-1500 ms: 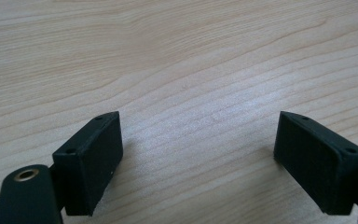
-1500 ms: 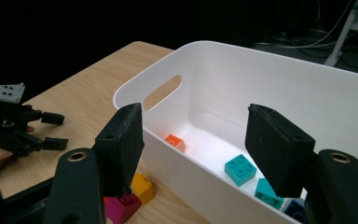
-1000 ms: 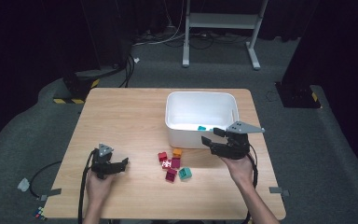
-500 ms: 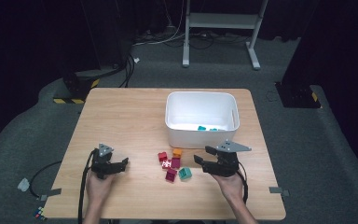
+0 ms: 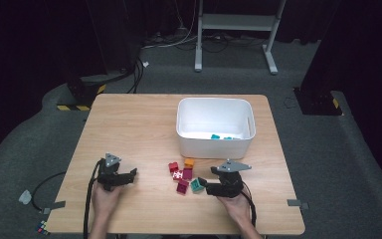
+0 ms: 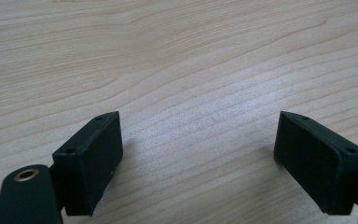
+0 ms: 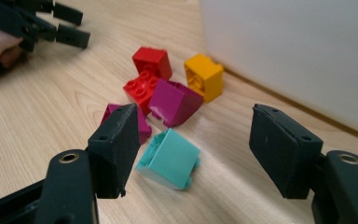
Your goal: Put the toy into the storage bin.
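Teal block [image 7: 169, 159] on table, two in white bin [image 5: 186, 130]

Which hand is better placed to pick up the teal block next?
Right. Its open claw sits just before the teal block; the left claw rests on bare table, apart from the blocks.

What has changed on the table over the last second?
The right claw came away from the bin and down to the table, its jaws opening, nothing gripped; it now sits open beside the teal brick. The left claw, the bin and the loose bricks stayed put.
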